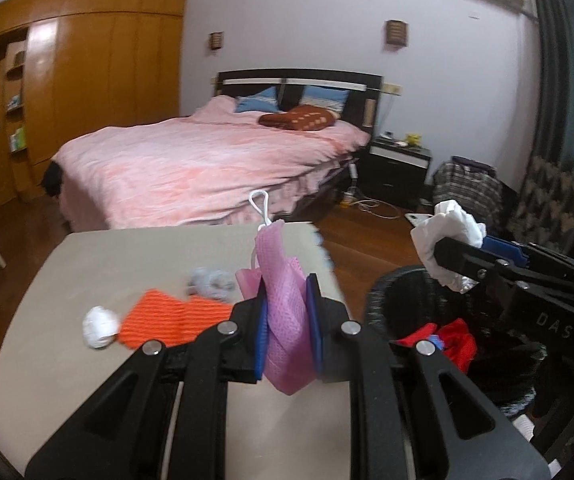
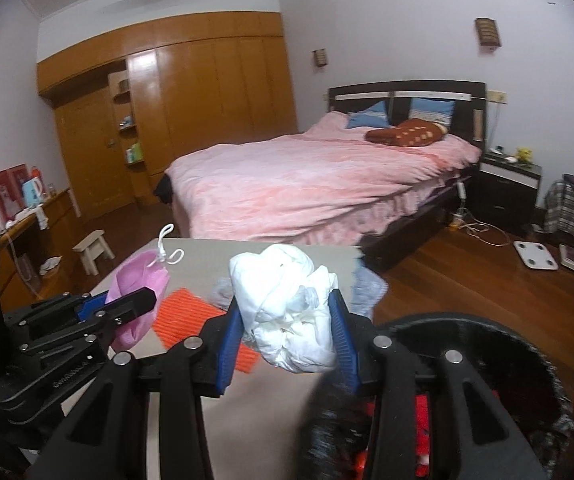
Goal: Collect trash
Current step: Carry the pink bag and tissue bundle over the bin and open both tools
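Observation:
My left gripper (image 1: 287, 320) is shut on a pink face mask (image 1: 285, 304) with white ear loops, held above the beige table (image 1: 87, 380). In the right wrist view the same gripper (image 2: 143, 300) and pink face mask (image 2: 139, 284) show at the left. My right gripper (image 2: 287, 320) is shut on a crumpled white wad of tissue or plastic (image 2: 291, 304), also seen as the white wad (image 1: 447, 236) at the right of the left wrist view. Both loads hang near a black bin (image 1: 407, 304), whose black rim (image 2: 487, 328) holds red scraps. An orange ridged sheet (image 1: 171, 320), a small white ball (image 1: 99, 326) and a grey crumpled wad (image 1: 211, 284) lie on the table.
A bed with a pink cover (image 2: 319, 184) stands beyond the table, with a dark nightstand (image 2: 507, 188) to its right. A wooden wardrobe (image 2: 191, 112) fills the left wall. A small white stool (image 2: 93, 254), a white scale (image 2: 535, 254) and cables lie on the wooden floor.

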`<state>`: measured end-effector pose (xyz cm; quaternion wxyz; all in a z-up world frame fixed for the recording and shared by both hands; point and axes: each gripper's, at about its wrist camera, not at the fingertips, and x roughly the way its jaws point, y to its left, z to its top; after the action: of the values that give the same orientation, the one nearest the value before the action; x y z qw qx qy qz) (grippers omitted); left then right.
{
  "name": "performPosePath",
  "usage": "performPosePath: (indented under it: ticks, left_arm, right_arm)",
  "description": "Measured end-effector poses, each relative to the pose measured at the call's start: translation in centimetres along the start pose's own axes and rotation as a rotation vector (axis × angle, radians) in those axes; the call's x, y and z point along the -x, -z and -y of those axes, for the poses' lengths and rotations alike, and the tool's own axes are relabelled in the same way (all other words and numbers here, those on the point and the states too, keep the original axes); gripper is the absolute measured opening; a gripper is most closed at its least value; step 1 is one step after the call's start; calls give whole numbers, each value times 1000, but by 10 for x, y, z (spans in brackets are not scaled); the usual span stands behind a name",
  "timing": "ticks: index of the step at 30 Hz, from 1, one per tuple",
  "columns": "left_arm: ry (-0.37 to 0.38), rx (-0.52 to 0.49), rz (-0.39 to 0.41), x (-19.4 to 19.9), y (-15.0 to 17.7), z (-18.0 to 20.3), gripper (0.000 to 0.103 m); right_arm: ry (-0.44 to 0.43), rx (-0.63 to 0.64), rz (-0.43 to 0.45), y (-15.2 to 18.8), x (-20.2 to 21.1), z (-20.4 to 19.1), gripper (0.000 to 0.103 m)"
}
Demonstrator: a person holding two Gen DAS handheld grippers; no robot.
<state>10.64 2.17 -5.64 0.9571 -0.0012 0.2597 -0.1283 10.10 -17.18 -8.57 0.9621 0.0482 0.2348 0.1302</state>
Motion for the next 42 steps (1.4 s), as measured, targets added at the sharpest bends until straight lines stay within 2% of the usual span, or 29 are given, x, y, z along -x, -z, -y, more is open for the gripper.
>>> performPosePath:
  ticks: [14,25,29,32,34,36,39,41,42]
  left_arm:
    - [177,-90,-7,-30,-2,92,16]
    - [275,-129,-20,-60,3,147,16]
    - [303,-135,-35,-71,5,157,17]
    - [325,-135,-47,-78,7,162,23]
    - [329,-133,-52,-80,8,163,38]
    - [323,-126,-51,-81,10,161,45]
    - [306,-111,-51,-79,11,152,57]
    - [287,-105,-48,-77,11,145,64]
    - [278,-100,-44,-76,11,140,69]
  right_arm:
    - [186,-72,11,18,37,86,42]
    - [271,-123,8,32,51,130,42]
    - [286,-136,2,36,50,141,45]
    - [306,-139,3,40,51,146,50]
    - [314,-146,1,42,52,149,53]
    - [325,-152,5,43,53,153,58]
    - [340,-159,16,45,55,154,71]
    - [347,-164,26,46,56,155,89]
    - [352,-167,32,46,57,154,93]
